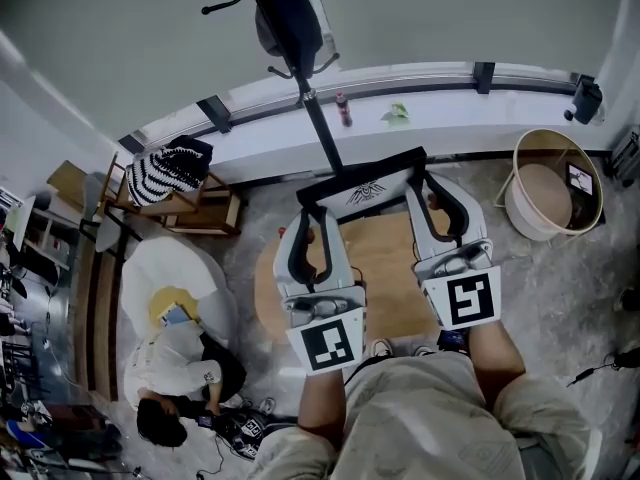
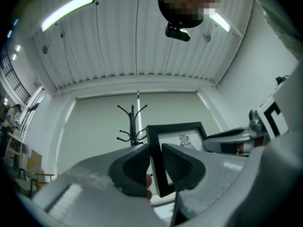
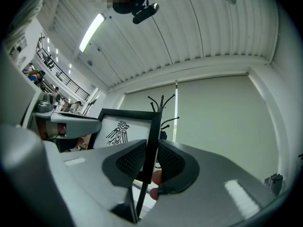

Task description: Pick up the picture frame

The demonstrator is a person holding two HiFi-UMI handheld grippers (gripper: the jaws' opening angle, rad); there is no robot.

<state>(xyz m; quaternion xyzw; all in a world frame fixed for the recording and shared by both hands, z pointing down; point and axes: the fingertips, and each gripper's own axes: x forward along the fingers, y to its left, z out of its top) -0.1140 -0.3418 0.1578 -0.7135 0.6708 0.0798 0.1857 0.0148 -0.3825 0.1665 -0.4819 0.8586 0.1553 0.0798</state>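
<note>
Both grippers hold a black picture frame (image 1: pixel 365 190) with a white print of a bird emblem, raised above a round wooden table (image 1: pixel 385 268). My left gripper (image 1: pixel 312 223) is shut on the frame's left edge. In the left gripper view that edge (image 2: pixel 156 164) stands between the ribbed pads (image 2: pixel 177 162), and the print (image 2: pixel 182 138) shows beyond. My right gripper (image 1: pixel 432 190) is shut on the right edge. The right gripper view has that thin edge (image 3: pixel 152 141) clamped between the pads (image 3: pixel 132 160), with the bird print (image 3: pixel 118 131) to the left.
A black coat rack (image 1: pixel 290 28) stands behind the table by the window ledge (image 1: pixel 420 78). At the right is a round basket (image 1: pixel 550 183). A wooden shelf (image 1: pixel 190 208) and a white beanbag (image 1: pixel 165 268) are at the left, with a person (image 1: pixel 180 368) sitting on the floor there.
</note>
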